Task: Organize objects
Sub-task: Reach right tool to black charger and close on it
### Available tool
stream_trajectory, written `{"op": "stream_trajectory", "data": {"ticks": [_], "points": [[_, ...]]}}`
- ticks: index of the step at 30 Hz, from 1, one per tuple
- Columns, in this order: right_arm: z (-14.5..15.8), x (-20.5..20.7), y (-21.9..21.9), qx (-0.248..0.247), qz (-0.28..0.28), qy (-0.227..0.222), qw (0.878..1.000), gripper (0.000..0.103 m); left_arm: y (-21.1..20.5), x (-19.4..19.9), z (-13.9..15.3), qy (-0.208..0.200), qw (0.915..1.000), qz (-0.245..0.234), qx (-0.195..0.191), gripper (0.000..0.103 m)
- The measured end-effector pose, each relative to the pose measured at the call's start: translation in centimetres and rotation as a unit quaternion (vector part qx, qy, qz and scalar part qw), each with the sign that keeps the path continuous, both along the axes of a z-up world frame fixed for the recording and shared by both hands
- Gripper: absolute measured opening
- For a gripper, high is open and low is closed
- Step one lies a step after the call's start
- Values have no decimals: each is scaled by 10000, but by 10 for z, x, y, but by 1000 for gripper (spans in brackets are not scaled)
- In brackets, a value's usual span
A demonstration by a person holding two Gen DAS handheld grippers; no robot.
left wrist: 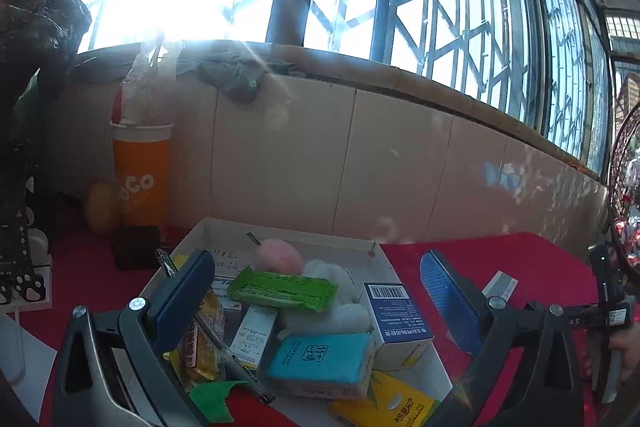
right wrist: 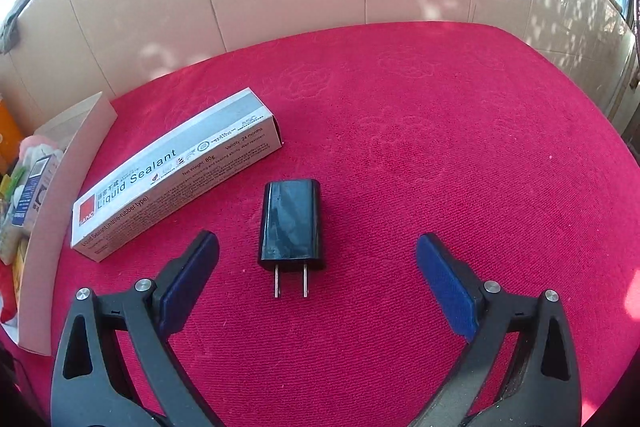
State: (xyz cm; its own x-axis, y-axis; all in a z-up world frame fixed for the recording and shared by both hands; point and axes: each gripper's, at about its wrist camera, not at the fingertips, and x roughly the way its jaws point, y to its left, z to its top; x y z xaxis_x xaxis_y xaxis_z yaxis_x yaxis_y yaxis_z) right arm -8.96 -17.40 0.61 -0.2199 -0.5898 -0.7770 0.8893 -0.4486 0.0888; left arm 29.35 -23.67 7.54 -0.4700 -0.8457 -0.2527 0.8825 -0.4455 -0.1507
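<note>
**Left wrist and right wrist views: both grippers spread, box filled, two items on the cloth**

Left wrist view. We see the left gripper [left wrist: 320,301] with its jaws wide apart and nothing between them, held over a shallow white cardboard box [left wrist: 288,233] on a red tablecloth [left wrist: 532,255]. The box holds a green packet [left wrist: 282,289], a teal tissue pack [left wrist: 322,363], a blue-and-white medicine box [left wrist: 396,323], a pink soft ball [left wrist: 278,257], a white fluffy item [left wrist: 340,291], a yellow snack packet [left wrist: 204,339], a pen [left wrist: 232,359] lying across that packet, and a yellow box [left wrist: 384,403] at the near edge. Behind the box an orange cup [left wrist: 141,175] stands against the tiled wall [left wrist: 360,163]. At the right edge part of the right gripper [left wrist: 604,311] shows.

Right wrist view. We see the right gripper [right wrist: 318,287] with its jaws likewise apart and empty. Between them, slightly ahead, a black charger plug [right wrist: 291,225] lies flat on the red tablecloth [right wrist: 440,147], prongs toward the camera, touching neither finger. Just beside it to the left lies a grey Liquid Sealant carton [right wrist: 176,173], set diagonally. The white cardboard box [right wrist: 70,163] stands at the left edge, near the carton's end.
</note>
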Motion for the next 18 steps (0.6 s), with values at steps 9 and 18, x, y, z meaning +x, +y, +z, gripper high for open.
{"op": "stream_trajectory", "data": {"ticks": [9, 18], "points": [[2, 17, -23, 283, 301, 608, 9973, 65, 2, -8, -1, -48, 9998, -188, 22, 103], [7, 34, 2, 361, 949, 854, 9912, 29, 14, -26, 0, -137, 9978, -633, 101, 103]]}}
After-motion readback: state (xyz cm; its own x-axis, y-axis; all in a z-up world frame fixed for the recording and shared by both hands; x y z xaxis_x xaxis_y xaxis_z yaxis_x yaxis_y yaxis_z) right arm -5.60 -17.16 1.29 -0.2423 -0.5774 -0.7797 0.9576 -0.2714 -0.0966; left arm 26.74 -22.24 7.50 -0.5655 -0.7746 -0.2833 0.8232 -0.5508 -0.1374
